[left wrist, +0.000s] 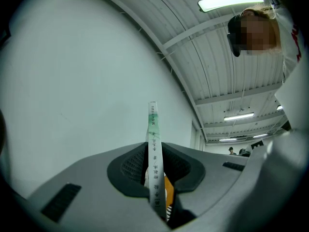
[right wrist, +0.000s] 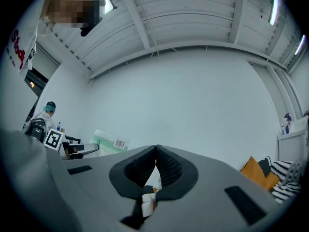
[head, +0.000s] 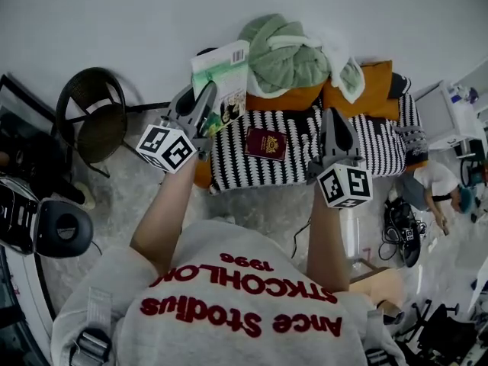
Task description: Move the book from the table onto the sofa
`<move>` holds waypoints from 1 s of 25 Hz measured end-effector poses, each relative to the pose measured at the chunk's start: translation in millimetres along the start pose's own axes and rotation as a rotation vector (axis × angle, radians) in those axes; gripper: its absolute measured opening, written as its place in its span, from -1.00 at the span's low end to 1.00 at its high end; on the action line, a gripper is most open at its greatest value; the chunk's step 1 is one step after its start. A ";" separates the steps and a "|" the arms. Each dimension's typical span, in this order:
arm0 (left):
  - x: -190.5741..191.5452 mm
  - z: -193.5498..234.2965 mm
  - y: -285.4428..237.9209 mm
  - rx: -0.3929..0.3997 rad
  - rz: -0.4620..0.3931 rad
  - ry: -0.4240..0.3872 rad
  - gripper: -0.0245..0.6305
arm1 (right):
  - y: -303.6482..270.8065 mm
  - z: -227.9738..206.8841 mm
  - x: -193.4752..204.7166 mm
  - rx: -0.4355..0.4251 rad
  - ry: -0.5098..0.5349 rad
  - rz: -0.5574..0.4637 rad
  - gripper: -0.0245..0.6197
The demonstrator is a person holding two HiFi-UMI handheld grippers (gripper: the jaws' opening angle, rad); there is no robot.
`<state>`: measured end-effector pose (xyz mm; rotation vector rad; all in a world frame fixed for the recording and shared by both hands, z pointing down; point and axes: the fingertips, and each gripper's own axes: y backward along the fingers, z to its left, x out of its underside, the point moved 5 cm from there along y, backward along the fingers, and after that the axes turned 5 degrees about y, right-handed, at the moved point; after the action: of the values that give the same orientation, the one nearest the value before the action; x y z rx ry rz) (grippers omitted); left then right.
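My left gripper (head: 204,101) is shut on a thin green-and-white book (head: 223,78), held over the left end of the sofa (head: 297,162). In the left gripper view the book's spine (left wrist: 153,149) stands upright between the two pads, edge on, against a bare white wall. My right gripper (head: 335,128) hangs over the striped sofa seat with its jaws shut and nothing between them. Its own view shows the pads meeting at the tips (right wrist: 155,151), and the book (right wrist: 108,143) at the far left.
A dark red booklet (head: 265,143) lies on the striped seat. Green cloth (head: 286,52) and orange cushions (head: 358,90) pile at the sofa's back. A black round chair (head: 95,117) stands left. A person (head: 438,189) crouches at right among bags on the floor.
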<state>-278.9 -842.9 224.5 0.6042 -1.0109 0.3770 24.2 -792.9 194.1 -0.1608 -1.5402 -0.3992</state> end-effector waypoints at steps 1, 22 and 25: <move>1.9 3.3 -5.2 0.005 0.005 0.002 -0.70 | -4.9 -2.8 2.0 0.004 -0.001 0.001 -0.84; 67.0 30.5 -54.6 -0.010 0.100 0.073 -0.70 | -40.3 -50.5 51.0 0.039 -0.045 0.055 -0.84; 77.6 34.3 -59.6 -0.022 0.116 0.076 -0.70 | -43.5 -54.6 54.8 0.041 -0.027 0.044 -0.84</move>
<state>-230.9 -909.3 288.1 0.5089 -0.9787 0.4871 59.2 -860.3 239.9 -0.1689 -1.5679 -0.3312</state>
